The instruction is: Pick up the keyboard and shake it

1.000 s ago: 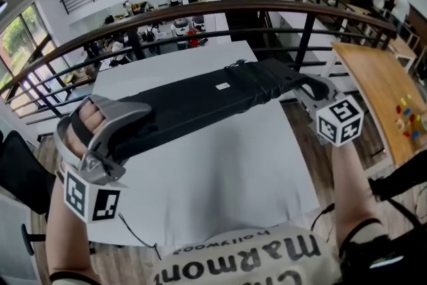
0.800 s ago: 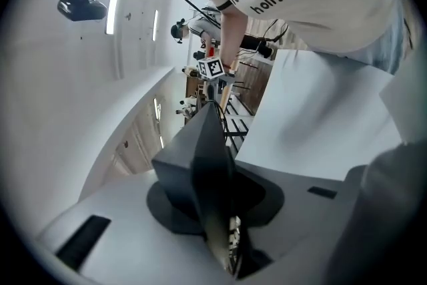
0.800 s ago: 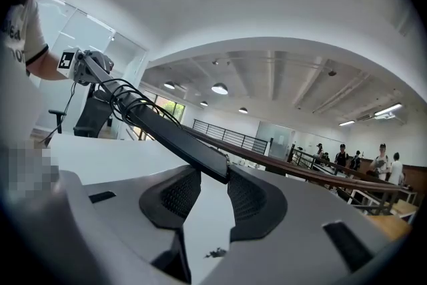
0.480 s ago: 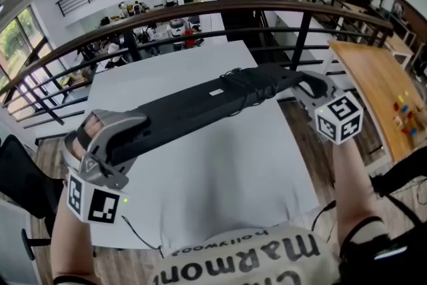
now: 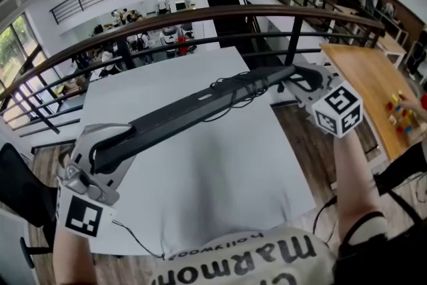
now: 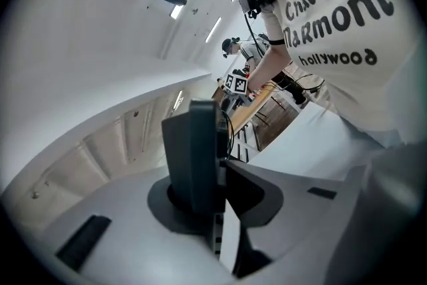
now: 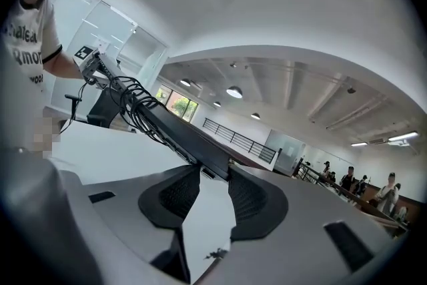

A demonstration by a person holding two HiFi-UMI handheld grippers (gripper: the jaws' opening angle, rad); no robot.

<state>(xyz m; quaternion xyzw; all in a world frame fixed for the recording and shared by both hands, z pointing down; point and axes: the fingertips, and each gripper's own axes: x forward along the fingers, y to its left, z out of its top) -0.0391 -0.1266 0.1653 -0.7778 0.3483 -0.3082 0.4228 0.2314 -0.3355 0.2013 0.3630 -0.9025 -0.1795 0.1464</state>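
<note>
Both ends of the keyboard [image 5: 193,111] are pinched: left hand-held gripper [image 5: 110,151] and right hand-held gripper [image 5: 300,79] each clamp one end. I'm holding it above the worktop [image 5: 220,170], tipped edge-on, so it should shake freely.

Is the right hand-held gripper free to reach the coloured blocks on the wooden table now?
Probably not. The right hand-held gripper is clamped on one end of the keyboard, with the left hand-held gripper on the other end. It would have to let go before going to the blocks.
</note>
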